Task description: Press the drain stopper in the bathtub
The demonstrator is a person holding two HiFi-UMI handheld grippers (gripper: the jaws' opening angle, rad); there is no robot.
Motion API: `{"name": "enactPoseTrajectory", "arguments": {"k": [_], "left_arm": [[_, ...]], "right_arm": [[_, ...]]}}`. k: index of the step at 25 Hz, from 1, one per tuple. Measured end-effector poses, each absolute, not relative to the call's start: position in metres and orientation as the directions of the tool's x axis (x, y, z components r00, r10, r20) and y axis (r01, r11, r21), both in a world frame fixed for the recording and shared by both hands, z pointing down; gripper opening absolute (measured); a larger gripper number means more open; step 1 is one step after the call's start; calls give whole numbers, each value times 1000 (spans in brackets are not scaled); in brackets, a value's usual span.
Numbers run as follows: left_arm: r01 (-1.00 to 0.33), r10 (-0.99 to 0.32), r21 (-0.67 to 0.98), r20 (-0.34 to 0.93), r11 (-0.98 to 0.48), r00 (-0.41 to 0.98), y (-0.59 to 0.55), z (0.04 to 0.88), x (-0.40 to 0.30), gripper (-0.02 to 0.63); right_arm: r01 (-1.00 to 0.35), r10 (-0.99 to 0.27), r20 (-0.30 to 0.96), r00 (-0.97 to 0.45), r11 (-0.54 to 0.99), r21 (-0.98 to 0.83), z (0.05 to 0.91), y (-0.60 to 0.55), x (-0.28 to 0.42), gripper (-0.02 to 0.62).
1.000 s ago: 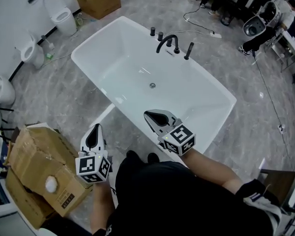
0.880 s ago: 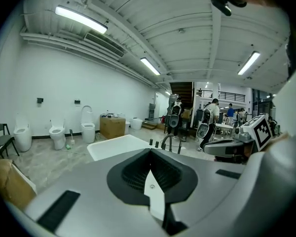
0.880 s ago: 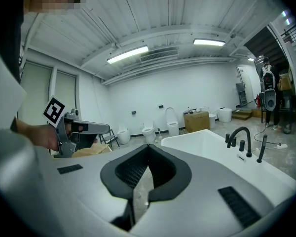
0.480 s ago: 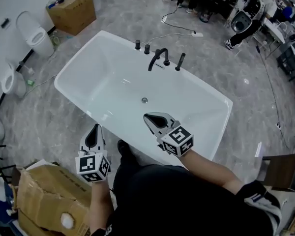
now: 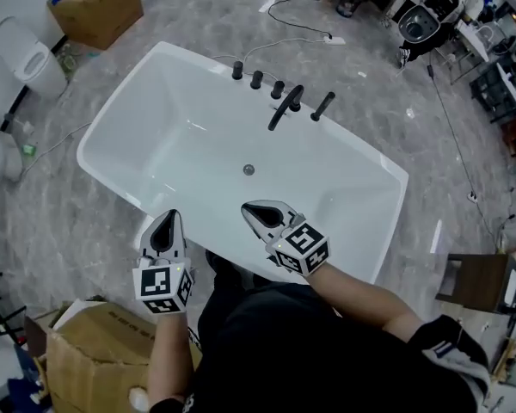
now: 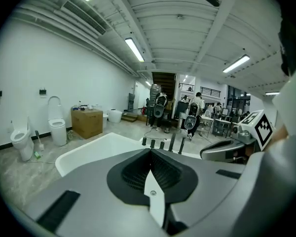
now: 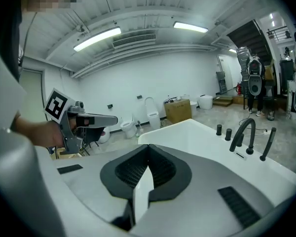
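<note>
Both my claws are fully closed and hold nothing. Right gripper [image 5: 248, 207] hangs over the near rim of the bathtub [image 5: 186, 120]; left gripper [image 5: 169, 217] is outside it. Drain stopper [image 5: 248, 169] lies mid-floor of the tub, below the faucet [image 5: 284, 107], well apart from either tip. Judgement: bring the right tip straight down onto the stopper's centre, jaws together, and press squarely to avoid skidding off
</note>
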State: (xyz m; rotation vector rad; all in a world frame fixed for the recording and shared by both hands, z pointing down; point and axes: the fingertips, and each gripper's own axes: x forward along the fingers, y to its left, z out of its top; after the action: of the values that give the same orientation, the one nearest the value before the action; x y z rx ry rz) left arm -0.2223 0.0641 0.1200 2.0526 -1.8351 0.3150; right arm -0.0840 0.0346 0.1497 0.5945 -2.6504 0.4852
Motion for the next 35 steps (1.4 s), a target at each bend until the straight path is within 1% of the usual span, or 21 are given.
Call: {"name": "enactPoseTrajectory", "arguments": {"k": [4,10,14,17,22,24,31,35], "left_arm": [[-987,-894,136,427,-82,133,49,141,-209,9],[-984,-884,177,456,-23,103,39,161,-185,9],[-982,-871,186,480,-17,106,31,198,-173,9],[-982,-856,186,503,-30,121,20,240,-168,9],[-973,-823,223,543,-54,170,-35,327,-205,9],[-969,-809,237,556,-63,189,-49,366,-211,9],[-959,-753,259,606,-117,256,-90,486,-221,9],[-953,-718,279,638,-121,278,-103,549,-222,9]], "right_arm": [[-473,-330,444,-833,841,-263,174,20,-66,15],[-467,-305,482,-821,845,-260,192,1,-30,15],[-481,-290,528,-798,835,-269,230,-10,-17,15],[-480,-274,556,-785,837,-264,270,-19,-18,15],[-482,-252,609,-752,840,-248,353,-67,-70,15],[-482,-241,622,-745,839,-252,388,-77,-81,15],[-535,-255,672,-695,808,-246,519,-119,-94,15],[-552,-248,703,-666,799,-241,588,-139,-98,15]]}}
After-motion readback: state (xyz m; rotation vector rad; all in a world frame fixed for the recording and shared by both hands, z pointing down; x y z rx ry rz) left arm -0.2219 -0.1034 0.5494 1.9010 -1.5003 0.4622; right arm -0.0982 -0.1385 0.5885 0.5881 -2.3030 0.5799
